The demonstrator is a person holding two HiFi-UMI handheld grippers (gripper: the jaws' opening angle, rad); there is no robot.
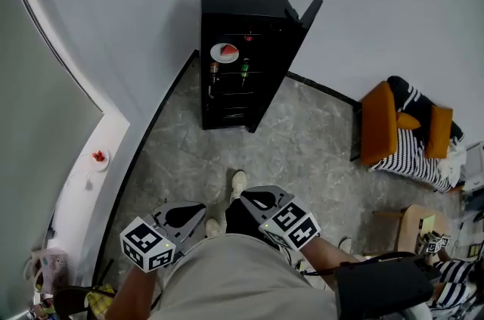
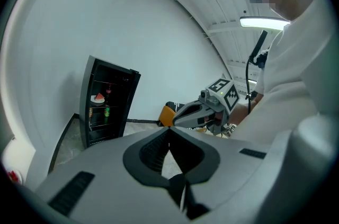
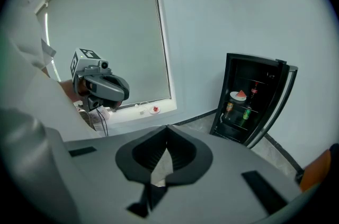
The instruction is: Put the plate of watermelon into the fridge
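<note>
Standing well back from the fridge [image 1: 231, 8], with its door [image 1: 291, 38] wide open. Holding the left gripper [image 1: 184, 211] low by the waist, pointed toward the fridge. Shut tight at the jaws, with nothing in between. Holding the right gripper [image 1: 262, 199] just beside it at the same height, pointed the same way. Shut tight at the jaws too, gripping nothing. Inside the fridge, on an upper shelf, lying flat: the plate of watermelon [image 1: 224, 52], just above a green bottle [image 1: 244, 69].
</note>
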